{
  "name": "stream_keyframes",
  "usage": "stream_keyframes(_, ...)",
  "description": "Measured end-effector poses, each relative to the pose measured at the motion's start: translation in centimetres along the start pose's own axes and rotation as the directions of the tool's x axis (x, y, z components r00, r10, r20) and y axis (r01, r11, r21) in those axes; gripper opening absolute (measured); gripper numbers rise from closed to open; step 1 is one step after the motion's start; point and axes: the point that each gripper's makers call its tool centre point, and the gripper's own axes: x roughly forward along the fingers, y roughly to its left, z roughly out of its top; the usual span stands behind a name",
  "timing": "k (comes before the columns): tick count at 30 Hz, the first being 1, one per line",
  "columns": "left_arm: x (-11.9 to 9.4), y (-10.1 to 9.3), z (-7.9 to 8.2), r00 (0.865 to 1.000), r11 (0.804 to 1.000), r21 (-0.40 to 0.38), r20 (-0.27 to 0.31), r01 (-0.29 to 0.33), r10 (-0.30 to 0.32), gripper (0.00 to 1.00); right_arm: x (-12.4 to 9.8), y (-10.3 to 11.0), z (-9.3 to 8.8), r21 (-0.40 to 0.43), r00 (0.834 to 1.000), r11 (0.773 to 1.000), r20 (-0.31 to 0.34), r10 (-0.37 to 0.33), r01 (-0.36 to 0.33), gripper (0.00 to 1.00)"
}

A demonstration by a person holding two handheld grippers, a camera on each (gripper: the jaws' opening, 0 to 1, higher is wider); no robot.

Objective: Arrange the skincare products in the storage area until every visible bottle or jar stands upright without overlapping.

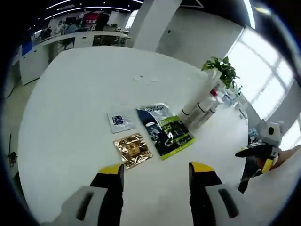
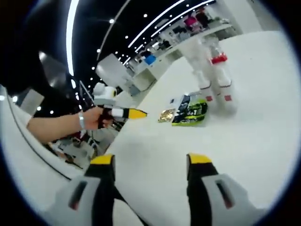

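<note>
A cluster of tall white bottles with red bands (image 1: 203, 104) stands upright at the far right of the white table (image 1: 84, 94), next to a green plant (image 1: 221, 69). In the right gripper view the same bottles (image 2: 214, 70) rise beyond the flat packets. My left gripper (image 1: 157, 169) hovers open over the near table edge, nothing between its yellow-tipped jaws. My right gripper (image 2: 150, 160) is open too and holds nothing. Each gripper is well short of the bottles. The right gripper (image 1: 259, 156) also shows at the right edge of the left gripper view.
Flat sachets lie mid-table: a gold one (image 1: 133, 149), a dark blue and green one (image 1: 167, 133) and a silvery one (image 1: 121, 121). A hand holds the left gripper (image 2: 117, 112) off the table's left side. Counters and shelves stand in the background.
</note>
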Motion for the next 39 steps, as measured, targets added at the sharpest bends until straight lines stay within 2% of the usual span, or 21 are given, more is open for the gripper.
stream_keyframes(2, -1.4, -2.0, 0.5, 0.996, 0.999, -0.018, 0.086, 0.037, -0.036, 0.57, 0.4, 0.2, 0.3, 0.002, 1.0, 1.0, 0.008, 0.013, -0.013, 0.61)
stream_keyframes(3, -1.8, -2.3, 0.5, 0.993, 0.999, -0.024, 0.108, 0.04, -0.037, 0.57, 0.5, 0.3, 0.3, 0.0, 1.0, 1.0, 0.009, 0.017, -0.017, 0.61)
stream_keyframes(4, -2.9, -3.4, 0.7, 0.984, 0.998, -0.046, 0.173, 0.045, -0.036, 0.57, 0.8, 0.7, 0.5, -0.009, 0.999, 0.999, 0.01, 0.031, -0.031, 0.61)
stream_keyframes(8, -4.3, -4.6, -1.7, 0.986, 0.999, -0.042, 0.168, 0.017, -0.009, 0.58, 1.3, 1.5, 0.9, -0.029, 0.998, 0.998, 0.01, 0.058, -0.057, 0.61)
stream_keyframes(10, -5.2, -5.2, -2.4, 0.983, 0.999, -0.037, 0.183, 0.005, 0.002, 0.57, 1.4, 1.9, 1.2, -0.041, 0.998, 0.997, 0.012, 0.069, -0.069, 0.62)
stream_keyframes(13, -6.2, -6.1, -2.4, 0.974, 0.998, -0.055, 0.225, 0.019, -0.006, 0.58, 1.2, 2.5, 2.0, -0.062, 0.996, 0.995, 0.027, 0.08, -0.078, 0.64)
stream_keyframes(15, -8.2, -8.2, -2.4, 0.956, 0.998, -0.039, 0.289, 0.052, -0.039, 0.58, 0.9, 3.1, 3.4, -0.084, 0.993, 0.993, 0.067, 0.094, -0.088, 0.66)
stream_keyframes(16, -8.4, -8.3, -2.4, 0.952, 0.997, -0.048, 0.302, 0.057, -0.039, 0.58, 0.8, 3.1, 3.6, -0.085, 0.993, 0.993, 0.072, 0.094, -0.088, 0.66)
stream_keyframes(18, -10.2, -9.0, -2.5, 0.932, 0.992, -0.098, 0.36, 0.079, -0.039, 0.58, 0.7, 3.4, 4.5, -0.099, 0.991, 0.991, 0.098, 0.094, -0.084, 0.68)
stream_keyframes(21, -13.0, -8.8, -1.8, 0.889, 0.993, -0.109, 0.458, 0.052, 0.004, 0.6, 0.5, 3.9, 5.4, -0.195, 0.988, 0.98, 0.136, 0.077, -0.049, 0.75)
stream_keyframes(22, -13.3, -8.6, -1.7, 0.883, 0.994, -0.104, 0.469, 0.041, 0.013, 0.61, 0.5, 4.0, 5.4, -0.199, 0.988, 0.979, 0.137, 0.075, -0.047, 0.79)
stream_keyframes(24, -14.6, -8.3, -1.3, 0.854, 0.994, -0.109, 0.517, 0.0, 0.057, 0.64, -0.1, 4.9, 5.8, -0.248, 0.984, 0.968, 0.164, 0.072, -0.03, 0.82)
stream_keyframes(25, -15.0, -8.2, -1.3, 0.846, 0.993, -0.119, 0.529, -0.005, 0.067, 0.65, -0.3, 5.1, 5.8, -0.259, 0.983, 0.965, 0.17, 0.073, -0.026, 0.84)
stream_keyframes(26, -15.5, -8.2, -1.1, 0.83, 0.991, -0.133, 0.553, -0.003, 0.077, 0.67, -0.5, 5.3, 5.9, -0.264, 0.982, 0.964, 0.172, 0.073, -0.026, 0.85)
stream_keyframes(28, -16.2, -8.5, -1.0, 0.814, 0.991, -0.136, 0.575, -0.008, 0.085, 0.71, -1.1, 5.7, 6.2, -0.28, 0.98, 0.96, 0.185, 0.07, -0.016, 0.85)
stream_keyframes(30, -16.3, -8.9, -1.2, 0.815, 0.992, -0.127, 0.574, -0.007, 0.079, 0.73, -2.0, 6.0, 6.6, -0.276, 0.978, 0.961, 0.2, 0.066, -0.008, 0.85)
stream_keyframes(32, -16.6, -9.2, -1.1, 0.803, 0.995, -0.092, 0.591, -0.034, 0.082, 0.74, -2.8, 6.1, 7.1, -0.26, 0.974, 0.966, 0.222, 0.053, 0.007, 0.85)
stream_keyframes(33, -16.7, -9.5, -1.2, 0.802, 0.996, -0.074, 0.592, -0.041, 0.077, 0.75, -3.1, 6.1, 7.3, -0.259, 0.971, 0.966, 0.233, 0.048, 0.014, 0.86)
stream_keyframes(37, -17.0, -10.0, -1.6, 0.8, 0.997, -0.057, 0.594, -0.055, 0.078, 0.79, -4.2, 6.0, 7.9, -0.256, 0.966, 0.966, 0.256, 0.023, 0.045, 0.96)
stream_keyframes(39, -16.9, -10.2, -2.2, 0.809, 0.997, -0.026, 0.584, -0.071, 0.073, 0.8, -4.6, 6.0, 8.2, -0.261, 0.968, 0.964, 0.251, 0.02, 0.047, 0.99)
